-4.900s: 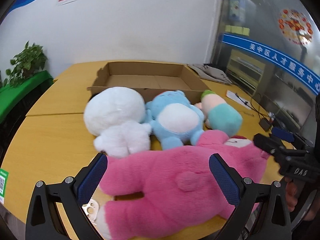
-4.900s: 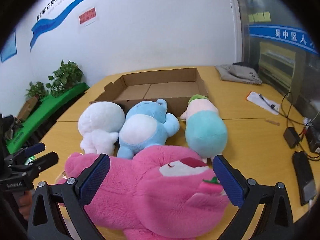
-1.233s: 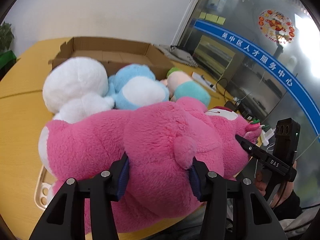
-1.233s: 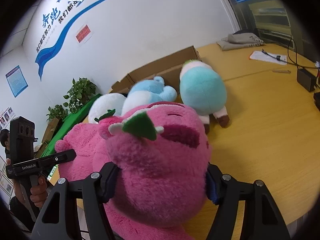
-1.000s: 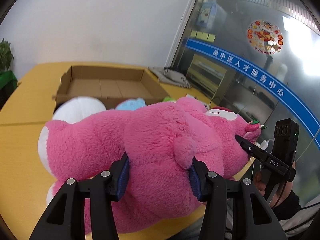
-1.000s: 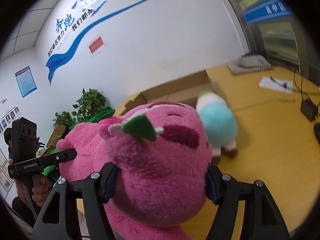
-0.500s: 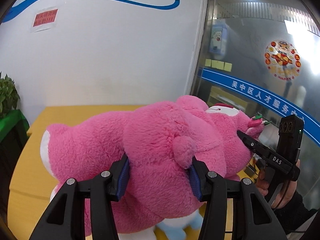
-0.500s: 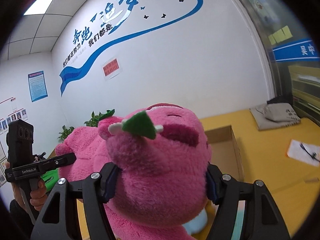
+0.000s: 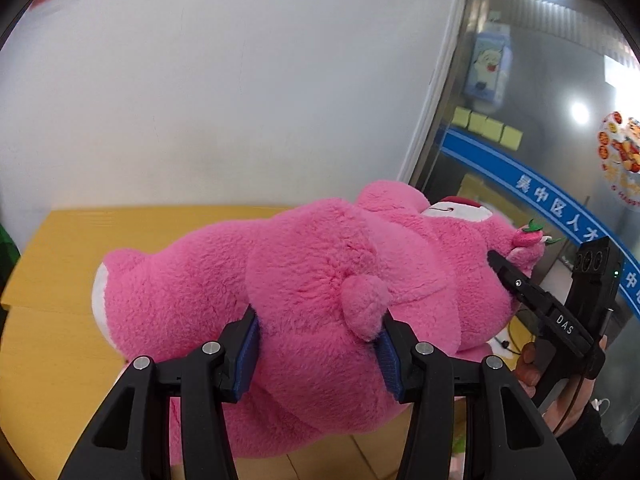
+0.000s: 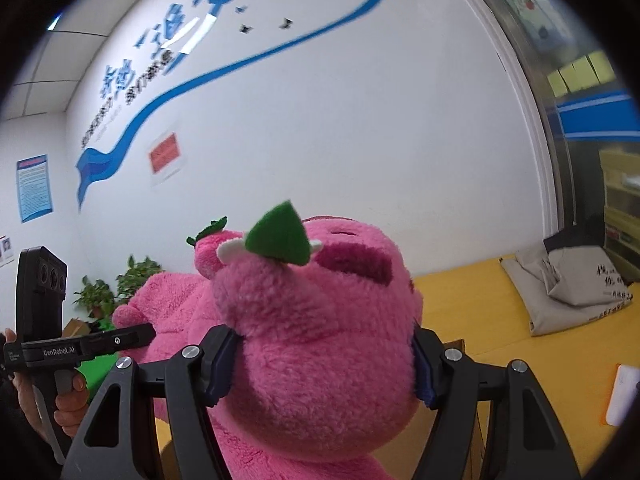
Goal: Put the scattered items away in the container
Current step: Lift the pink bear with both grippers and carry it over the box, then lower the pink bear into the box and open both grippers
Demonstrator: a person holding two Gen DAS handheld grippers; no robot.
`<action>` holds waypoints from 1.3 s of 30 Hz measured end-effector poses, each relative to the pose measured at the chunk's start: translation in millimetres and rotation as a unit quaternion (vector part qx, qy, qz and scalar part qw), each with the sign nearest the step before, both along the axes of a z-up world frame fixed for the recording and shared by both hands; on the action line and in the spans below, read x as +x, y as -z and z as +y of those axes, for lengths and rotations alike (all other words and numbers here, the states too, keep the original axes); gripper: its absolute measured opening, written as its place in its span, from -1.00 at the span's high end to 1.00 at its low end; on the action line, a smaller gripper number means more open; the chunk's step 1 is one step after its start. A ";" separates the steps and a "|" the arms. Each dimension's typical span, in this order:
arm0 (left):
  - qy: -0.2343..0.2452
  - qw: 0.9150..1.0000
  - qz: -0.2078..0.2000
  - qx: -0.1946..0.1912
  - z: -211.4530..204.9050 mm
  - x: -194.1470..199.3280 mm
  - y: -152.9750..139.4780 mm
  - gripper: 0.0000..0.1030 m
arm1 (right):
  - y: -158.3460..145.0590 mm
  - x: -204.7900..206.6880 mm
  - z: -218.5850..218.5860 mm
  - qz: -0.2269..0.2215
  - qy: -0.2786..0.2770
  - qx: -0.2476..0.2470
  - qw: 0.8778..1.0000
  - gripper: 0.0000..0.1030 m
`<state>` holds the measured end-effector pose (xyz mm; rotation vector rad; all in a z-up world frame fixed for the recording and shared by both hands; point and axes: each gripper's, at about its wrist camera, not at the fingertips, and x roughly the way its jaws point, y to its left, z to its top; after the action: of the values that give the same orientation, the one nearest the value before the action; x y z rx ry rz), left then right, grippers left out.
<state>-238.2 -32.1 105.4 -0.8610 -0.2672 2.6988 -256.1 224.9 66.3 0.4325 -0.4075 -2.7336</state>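
My left gripper [image 9: 318,350] clamps the pink bear [image 9: 320,280] mid-body, my right gripper [image 10: 320,364] its head; box hidden behind bear.

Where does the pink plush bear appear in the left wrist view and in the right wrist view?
Left wrist view: pink plush bear fills the lower middle, body clamped in the left gripper, head toward the right.
Right wrist view: centre and lower middle, head clamped in the right gripper.
Shared landmark: yellow table behind it.

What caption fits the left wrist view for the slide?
Left gripper clamps the pink plush bear at its body, the right gripper holding its head above the table.
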 end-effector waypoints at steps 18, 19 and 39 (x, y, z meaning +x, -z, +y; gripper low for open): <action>0.005 0.986 -0.158 -0.049 10.7 -92.2 159.9 0.18 | 134.4 -86.0 5.2 -0.231 0.080 0.024 0.969 -0.42; 0.002 0.986 -0.159 -0.048 10.6 -93.8 160.3 0.06 | 136.1 -90.6 6.3 -0.236 0.082 0.027 0.968 -0.54; -0.100 0.994 0.046 -0.019 -60.0 148.7 -21.8 -0.99 | -1.0 90.3 -9.8 -0.057 -0.016 0.051 0.997 -0.99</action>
<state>-89.4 -92.2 127.2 -0.7528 -0.2961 2.9301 -165.8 215.1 67.3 0.6185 -0.2885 -2.7144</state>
